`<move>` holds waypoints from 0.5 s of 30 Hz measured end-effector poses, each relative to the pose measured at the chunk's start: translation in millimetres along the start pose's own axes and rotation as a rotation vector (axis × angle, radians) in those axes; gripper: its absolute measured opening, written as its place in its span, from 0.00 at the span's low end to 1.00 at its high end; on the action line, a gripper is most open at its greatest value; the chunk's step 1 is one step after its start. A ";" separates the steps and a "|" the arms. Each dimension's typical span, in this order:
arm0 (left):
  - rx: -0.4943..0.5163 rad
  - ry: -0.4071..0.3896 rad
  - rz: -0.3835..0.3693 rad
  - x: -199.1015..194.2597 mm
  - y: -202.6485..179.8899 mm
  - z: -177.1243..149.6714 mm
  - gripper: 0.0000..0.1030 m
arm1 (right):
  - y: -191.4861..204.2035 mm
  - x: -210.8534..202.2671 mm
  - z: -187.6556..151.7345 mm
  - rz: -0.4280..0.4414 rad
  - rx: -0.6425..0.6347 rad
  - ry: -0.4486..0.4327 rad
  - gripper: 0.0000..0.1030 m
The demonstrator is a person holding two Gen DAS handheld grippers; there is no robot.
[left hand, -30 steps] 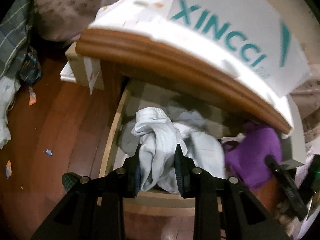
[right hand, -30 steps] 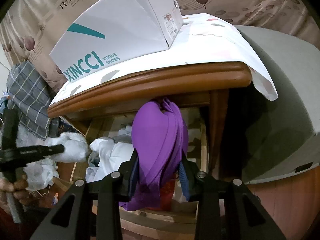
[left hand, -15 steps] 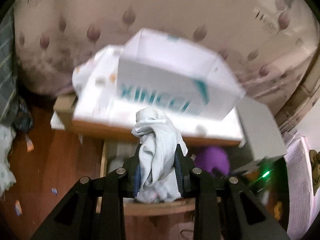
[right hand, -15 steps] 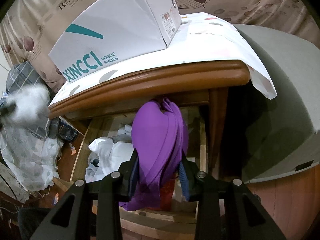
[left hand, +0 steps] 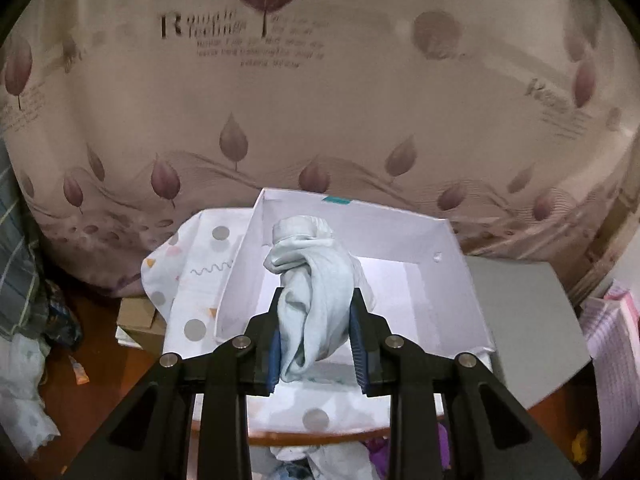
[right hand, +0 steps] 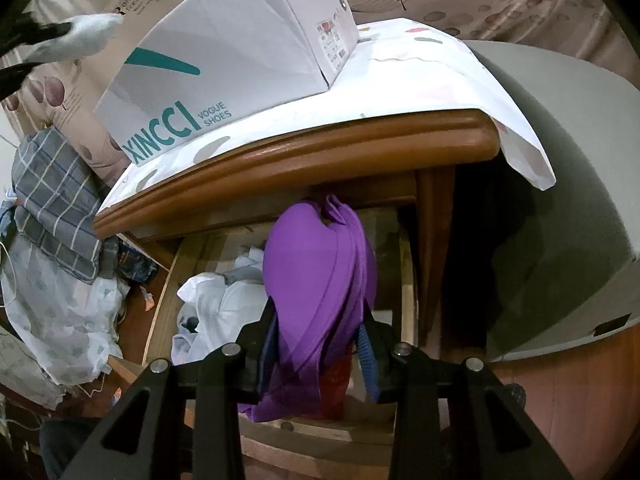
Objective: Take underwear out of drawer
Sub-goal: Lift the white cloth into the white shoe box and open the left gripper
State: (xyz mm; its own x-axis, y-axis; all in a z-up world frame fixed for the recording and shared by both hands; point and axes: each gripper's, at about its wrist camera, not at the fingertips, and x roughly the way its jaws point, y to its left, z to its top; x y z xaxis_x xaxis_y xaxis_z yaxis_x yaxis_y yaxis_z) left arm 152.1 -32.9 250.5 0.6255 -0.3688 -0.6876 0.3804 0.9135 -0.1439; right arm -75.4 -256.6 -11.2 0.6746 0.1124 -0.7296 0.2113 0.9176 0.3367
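Your left gripper (left hand: 316,338) is clamped on a bunched pale white garment (left hand: 312,280), its blue pads pressing both sides of the cloth, and it hangs above the open white shoebox (left hand: 460,280) that sits on the dotted cloth (left hand: 192,280) covering the cabinet top; the box's open mouth lies at about 12 o'clock from the jaws. If the box is where the garment goes, bring the bundle over the bare floor of the box before you loosen the jaws, and keep the trailing end clear of the near wall so nothing drapes outside. Your right gripper (right hand: 318,354) is clenched on the purple underwear (right hand: 316,276), which hangs just over the open drawer (right hand: 164,300); its lower folds look barely out of the drawer's front. More white clothing (right hand: 224,304) lies in the drawer at about 9 o'clock from the purple piece. Lift the purple piece straight up first, then clear the wooden cabinet edge (right hand: 320,152) at 12 o'clock, so the fabric does not snag
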 end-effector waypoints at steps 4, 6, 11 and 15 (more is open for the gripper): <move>0.008 0.047 0.021 40.7 3.6 -3.0 0.24 | -0.4 2.1 -1.0 0.005 0.009 0.009 0.34; 0.000 0.071 0.038 57.2 5.2 -8.5 0.25 | -1.7 3.9 -1.2 0.007 0.016 0.013 0.34; -0.035 0.121 0.073 80.7 13.8 -22.7 0.24 | 0.7 5.7 -2.5 0.011 0.013 0.022 0.34; -0.047 0.147 0.092 86.9 16.9 -33.2 0.24 | 0.5 6.4 -2.0 0.011 0.017 0.024 0.34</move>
State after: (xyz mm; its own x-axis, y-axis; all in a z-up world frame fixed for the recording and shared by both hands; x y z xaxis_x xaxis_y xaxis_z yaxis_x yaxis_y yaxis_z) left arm 190.3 -43.8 164.7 0.5485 -0.2574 -0.7956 0.2917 0.9506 -0.1064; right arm -72.4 -254.7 -16.9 0.6601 0.1312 -0.7397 0.2163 0.9097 0.3545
